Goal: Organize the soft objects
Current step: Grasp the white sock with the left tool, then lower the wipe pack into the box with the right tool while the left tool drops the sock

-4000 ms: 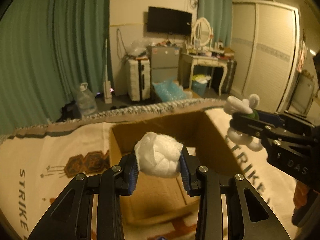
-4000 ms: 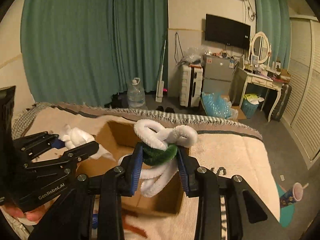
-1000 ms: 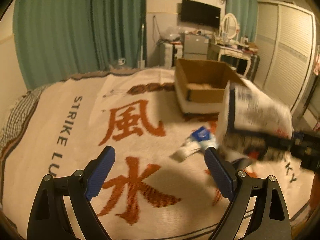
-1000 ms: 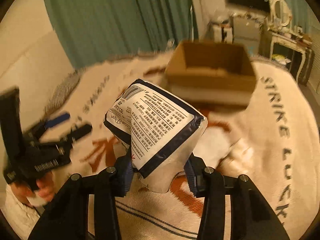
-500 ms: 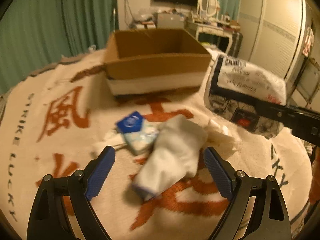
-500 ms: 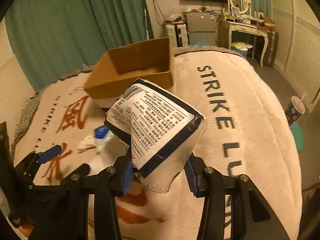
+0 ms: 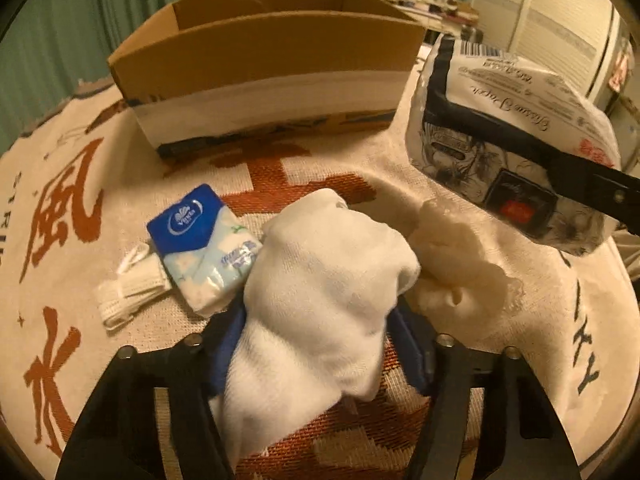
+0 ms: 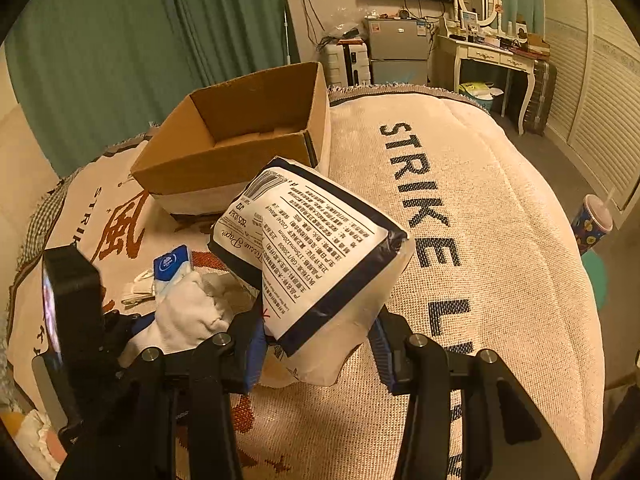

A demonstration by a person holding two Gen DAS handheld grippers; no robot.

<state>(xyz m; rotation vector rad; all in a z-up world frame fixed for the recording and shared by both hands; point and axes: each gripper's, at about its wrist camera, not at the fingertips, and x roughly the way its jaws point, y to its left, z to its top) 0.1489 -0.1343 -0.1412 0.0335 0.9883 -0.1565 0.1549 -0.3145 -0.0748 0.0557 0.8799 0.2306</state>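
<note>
While the left gripper has its blue-padded fingers clenched on a soft white folded cloth, the right gripper has its fingers clamped on a puffy white plastic tissue pack with dark navy bands and printed text, held up off the bed. Everything sits on a cream woven blanket with rust-red characters and dark lettering spread over the bed. An open brown cardboard box with a white lower band stands on that blanket. In front of the box lie a small blue-and-white pocket tissue packet, with a folded white strip of fabric touching its left side, and a crumpled cream wad of soft material just right of the gripped cloth. The tissue pack hangs to the right of the box.
</note>
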